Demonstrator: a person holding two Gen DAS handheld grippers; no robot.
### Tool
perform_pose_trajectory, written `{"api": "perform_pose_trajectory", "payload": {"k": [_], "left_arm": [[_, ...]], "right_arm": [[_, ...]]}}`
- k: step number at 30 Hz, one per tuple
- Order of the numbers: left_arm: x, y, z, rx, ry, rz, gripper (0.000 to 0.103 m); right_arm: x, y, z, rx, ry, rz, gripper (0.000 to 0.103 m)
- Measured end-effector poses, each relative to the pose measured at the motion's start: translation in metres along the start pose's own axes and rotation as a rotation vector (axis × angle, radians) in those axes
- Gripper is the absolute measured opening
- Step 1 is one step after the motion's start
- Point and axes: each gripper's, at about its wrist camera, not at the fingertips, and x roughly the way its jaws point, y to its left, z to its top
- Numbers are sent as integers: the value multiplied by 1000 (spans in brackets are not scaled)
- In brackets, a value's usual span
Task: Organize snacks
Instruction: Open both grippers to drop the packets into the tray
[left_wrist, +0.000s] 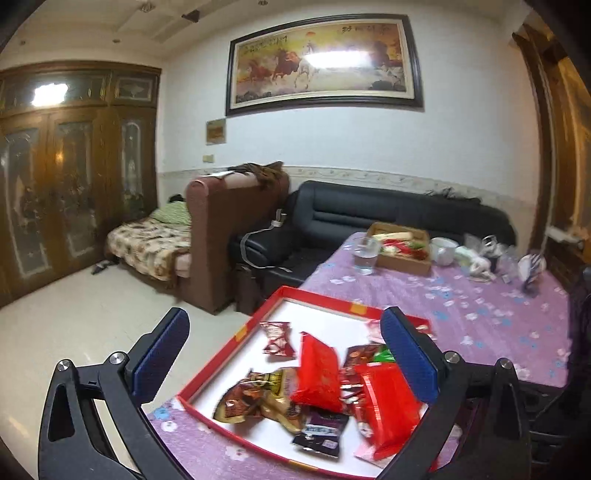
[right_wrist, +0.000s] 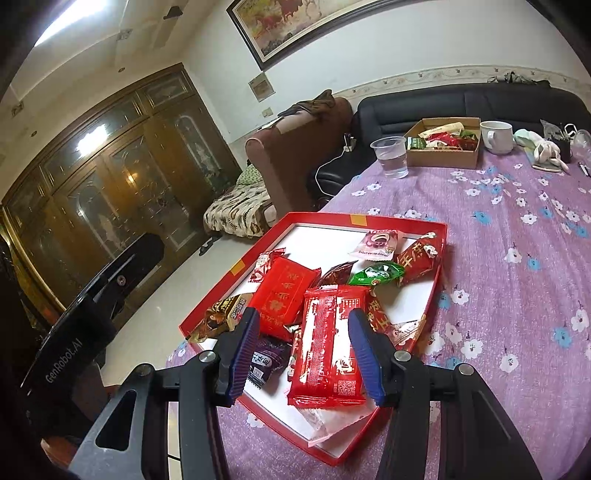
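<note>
A red-rimmed white tray (right_wrist: 391, 220) lies at the table's near left corner and holds several snack packets; it also shows in the left wrist view (left_wrist: 295, 293). My right gripper (right_wrist: 303, 332) is open above the tray, its blue pads either side of a red packet (right_wrist: 327, 350) without touching it. A second red packet (right_wrist: 282, 295), a green one (right_wrist: 376, 274) and a dark purple one (right_wrist: 267, 356) lie nearby. My left gripper (left_wrist: 282, 354) is wide open and empty above the tray's left side, over a red packet (left_wrist: 319, 371) and a brown packet (left_wrist: 255, 400).
A cardboard box (right_wrist: 441, 155) of more snacks stands at the table's far side, with a plastic cup of water (right_wrist: 391, 157) left of it and a white mug (right_wrist: 496, 136) right of it. Small clutter lies beyond. A black sofa (left_wrist: 354, 214) runs behind the purple floral tablecloth (right_wrist: 517, 258).
</note>
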Motion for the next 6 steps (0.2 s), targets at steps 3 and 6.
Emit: {"api": "perform_pose_trajectory", "payload": {"k": [3, 6], "left_arm": [[3, -8, -2, 51, 19, 9, 103], [4, -14, -3, 62, 30, 0, 103]], "right_arm": [[0, -3, 0, 8, 1, 0, 52], [-1, -9, 1, 19, 2, -8, 52]]}}
